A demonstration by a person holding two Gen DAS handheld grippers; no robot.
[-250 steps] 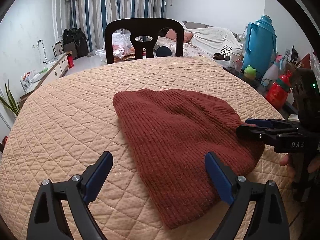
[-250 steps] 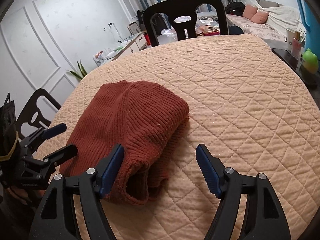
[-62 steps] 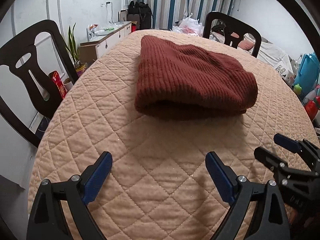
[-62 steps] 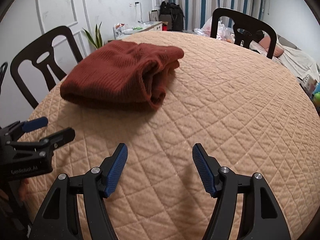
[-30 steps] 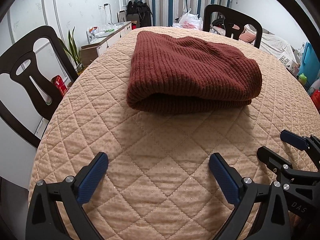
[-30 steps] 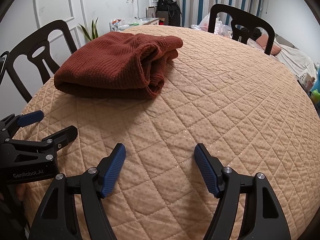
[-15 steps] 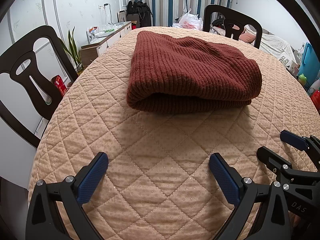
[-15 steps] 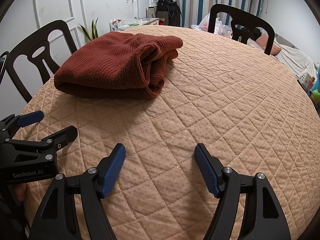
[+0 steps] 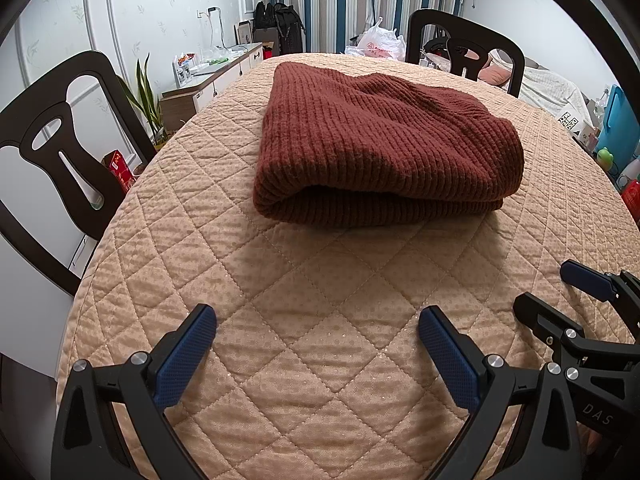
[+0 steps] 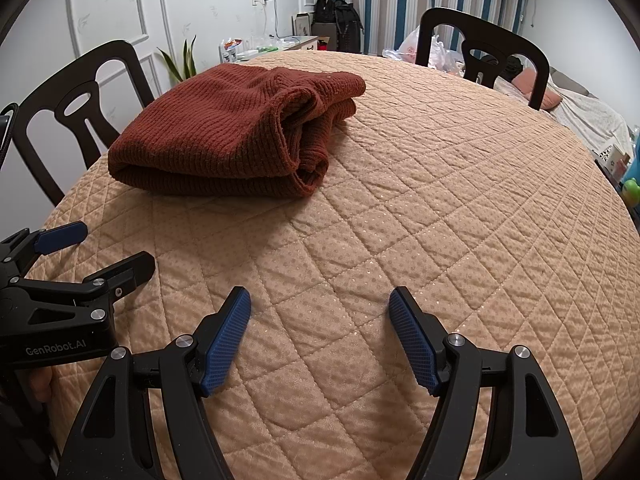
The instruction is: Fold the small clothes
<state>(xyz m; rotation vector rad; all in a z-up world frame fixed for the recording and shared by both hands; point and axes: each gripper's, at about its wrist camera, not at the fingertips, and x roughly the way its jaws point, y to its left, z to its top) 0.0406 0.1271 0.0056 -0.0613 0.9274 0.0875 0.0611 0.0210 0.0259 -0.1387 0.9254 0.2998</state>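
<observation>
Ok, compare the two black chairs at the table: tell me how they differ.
1. The near chair stands at the table's left edge, close to the folded hat; the far chair stands at the opposite edge.
2. A plant sits beside the near chair; bags sit behind the far chair.

Both share a dark, rounded back with cutouts.

Folded knit garment (image 9: 384,148) lies on table (image 9: 320,320), chairs (image 9: 464,40) behind.

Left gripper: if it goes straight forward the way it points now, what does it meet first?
Probably the folded brown knit garment, at its near rounded fold. The left gripper, open, faces it across bare quilted table cover; if it points slightly downward, the cover comes first.
</observation>
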